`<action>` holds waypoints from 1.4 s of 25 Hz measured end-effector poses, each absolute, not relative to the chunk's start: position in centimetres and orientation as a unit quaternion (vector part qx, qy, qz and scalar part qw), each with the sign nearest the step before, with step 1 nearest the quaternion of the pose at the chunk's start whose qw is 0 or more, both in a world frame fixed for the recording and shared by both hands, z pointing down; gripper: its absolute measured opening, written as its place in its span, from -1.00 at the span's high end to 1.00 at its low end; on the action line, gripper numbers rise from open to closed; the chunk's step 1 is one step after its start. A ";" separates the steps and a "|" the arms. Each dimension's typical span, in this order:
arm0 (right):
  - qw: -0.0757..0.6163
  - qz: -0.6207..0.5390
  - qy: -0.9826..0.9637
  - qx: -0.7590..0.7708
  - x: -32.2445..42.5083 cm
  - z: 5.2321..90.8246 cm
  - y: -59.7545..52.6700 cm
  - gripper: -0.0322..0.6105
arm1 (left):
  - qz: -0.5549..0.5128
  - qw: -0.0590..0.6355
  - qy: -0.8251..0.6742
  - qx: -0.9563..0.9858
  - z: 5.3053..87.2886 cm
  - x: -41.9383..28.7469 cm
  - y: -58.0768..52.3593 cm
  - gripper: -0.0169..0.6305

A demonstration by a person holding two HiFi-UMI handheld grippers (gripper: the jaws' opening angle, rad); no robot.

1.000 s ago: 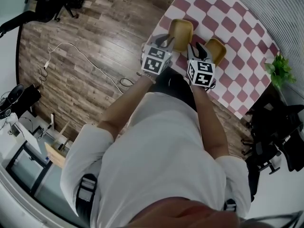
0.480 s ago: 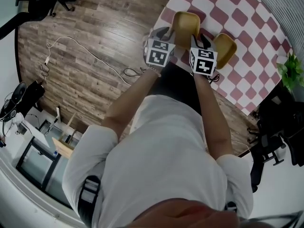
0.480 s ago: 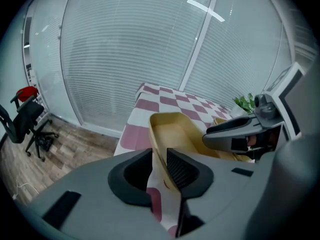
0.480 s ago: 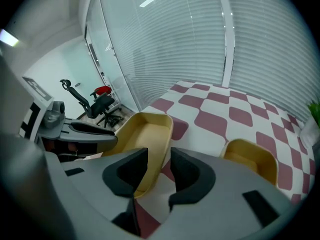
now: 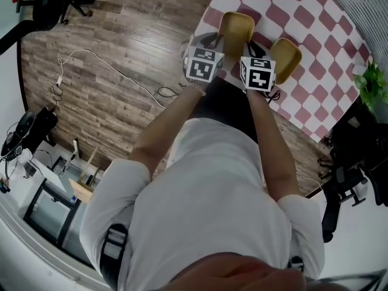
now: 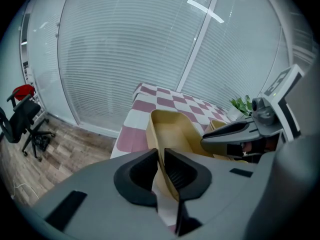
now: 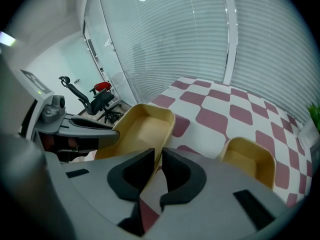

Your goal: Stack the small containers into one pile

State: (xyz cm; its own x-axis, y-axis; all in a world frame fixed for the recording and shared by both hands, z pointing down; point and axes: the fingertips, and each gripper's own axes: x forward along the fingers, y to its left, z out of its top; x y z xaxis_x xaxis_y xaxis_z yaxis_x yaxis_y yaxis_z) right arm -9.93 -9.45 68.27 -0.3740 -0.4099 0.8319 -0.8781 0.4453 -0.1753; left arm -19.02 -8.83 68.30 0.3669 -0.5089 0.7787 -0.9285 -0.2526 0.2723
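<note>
Two shallow yellow containers sit on the red-and-white checked table (image 5: 315, 17). The left container (image 5: 236, 28) (image 6: 172, 129) (image 7: 145, 126) is gripped from both sides. My left gripper (image 5: 213, 41) (image 6: 161, 156) is shut on its left wall. My right gripper (image 5: 251, 53) (image 7: 158, 161) is closing, with the container's near right rim between its pads. The second container (image 5: 285, 58) (image 7: 250, 159) lies just right of my right gripper, untouched.
A potted green plant (image 5: 371, 80) stands at the table's right edge. The table's near edge runs just under both grippers, with wooden floor (image 5: 109, 53) to the left. Office chairs (image 5: 357, 174) stand at the right, and glass walls with blinds lie beyond the table.
My right gripper has moved left from between the two containers onto the left container's right rim. My left gripper keeps its hold on the left wall.
</note>
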 end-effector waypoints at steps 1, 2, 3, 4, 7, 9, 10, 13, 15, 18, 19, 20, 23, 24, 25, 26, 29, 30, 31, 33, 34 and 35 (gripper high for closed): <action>0.365 0.317 -0.768 0.421 -10.0 67.9 -9.3 0.69 | 0.282 0.370 -0.486 0.740 67.9 -19.1 -8.8 0.74; 0.360 0.316 -0.769 0.422 -10.0 67.4 -9.3 0.69 | 0.281 0.369 -0.485 0.741 67.5 -19.1 -8.8 0.74; 0.355 0.316 -0.771 0.423 -10.0 67.0 -9.2 0.69 | 0.281 0.368 -0.485 0.742 67.1 -19.1 -8.8 0.74; 0.350 0.316 -0.773 0.425 -10.0 66.4 -9.2 0.70 | 0.280 0.367 -0.485 0.743 66.6 -19.0 -8.7 0.74; 0.334 0.315 -0.777 0.430 -9.7 64.4 -9.1 0.71 | 0.272 0.361 -0.482 0.750 64.7 -18.8 -8.4 0.74; 0.324 0.314 -0.781 0.432 -9.6 62.9 -8.8 0.71 | 0.266 0.357 -0.480 0.756 63.3 -18.7 -8.1 0.74; 0.320 0.313 -0.782 0.433 -9.5 62.2 -8.6 0.71 | 0.262 0.355 -0.479 0.759 62.6 -18.6 -8.0 0.74; 0.308 0.310 -0.787 0.436 -9.3 60.5 -8.3 0.71 | 0.258 0.346 -0.480 0.764 60.7 -18.4 -7.8 0.74; 0.302 0.309 -0.788 0.439 -9.1 59.8 -8.1 0.71 | 0.258 0.339 -0.481 0.766 59.9 -18.2 -7.8 0.74; 0.297 0.306 -0.788 0.445 -8.6 59.0 -8.2 0.71 | 0.256 0.333 -0.479 0.771 59.0 -17.6 -8.0 0.74; 0.295 0.305 -0.787 0.448 -8.2 58.7 -8.3 0.71 | 0.256 0.332 -0.476 0.773 58.8 -17.3 -8.1 0.74; 0.294 0.305 -0.785 0.452 -7.8 58.5 -8.3 0.71 | 0.255 0.330 -0.473 0.776 58.6 -16.9 -8.2 0.74; 0.291 0.306 -0.776 0.469 -5.9 58.0 -8.0 0.71 | 0.256 0.327 -0.457 0.786 58.2 -15.0 -8.2 0.74; 0.290 0.308 -0.771 0.475 -5.1 58.0 -7.8 0.71 | 0.256 0.327 -0.450 0.790 58.2 -14.2 -8.1 0.74; 0.289 0.310 -0.767 0.483 -4.2 58.0 -7.6 0.71 | 0.257 0.326 -0.443 0.795 58.3 -13.3 -8.0 0.74; 0.287 0.312 -0.761 0.491 -3.3 58.0 -7.4 0.71 | 0.259 0.326 -0.434 0.799 58.3 -12.3 -7.9 0.74; 0.283 0.317 -0.745 0.514 -0.3 57.8 -6.5 0.71 | 0.264 0.322 -0.408 0.812 58.3 -9.4 -7.5 0.74; 0.281 0.319 -0.740 0.521 0.7 57.8 -6.2 0.71 | 0.266 0.320 -0.399 0.817 58.3 -8.3 -7.4 0.74; 0.278 0.322 -0.734 0.529 1.8 57.8 -5.9 0.71 | 0.268 0.318 -0.389 0.822 58.3 -7.3 -7.2 0.74; 0.272 0.330 -0.722 0.544 3.8 57.8 -5.2 0.71 | 0.275 0.312 -0.369 0.831 58.3 -5.2 -7.0 0.74; 0.269 0.333 -0.716 0.551 4.8 57.8 -4.9 0.71 | 0.277 0.308 -0.360 0.836 58.3 -4.2 -6.9 0.74; 0.267 0.335 -0.711 0.557 5.6 57.8 -4.6 0.71 | 0.280 0.305 -0.352 0.839 58.3 -3.2 -6.8 0.74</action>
State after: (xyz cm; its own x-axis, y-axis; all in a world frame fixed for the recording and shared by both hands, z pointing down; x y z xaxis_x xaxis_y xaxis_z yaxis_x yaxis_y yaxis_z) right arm 5.62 -4.59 57.82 -0.2360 -0.6137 0.7535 -0.9717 0.1540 -0.1790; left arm -3.21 -6.80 58.26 0.5951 -0.4210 0.6846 -0.7622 -0.5658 0.3146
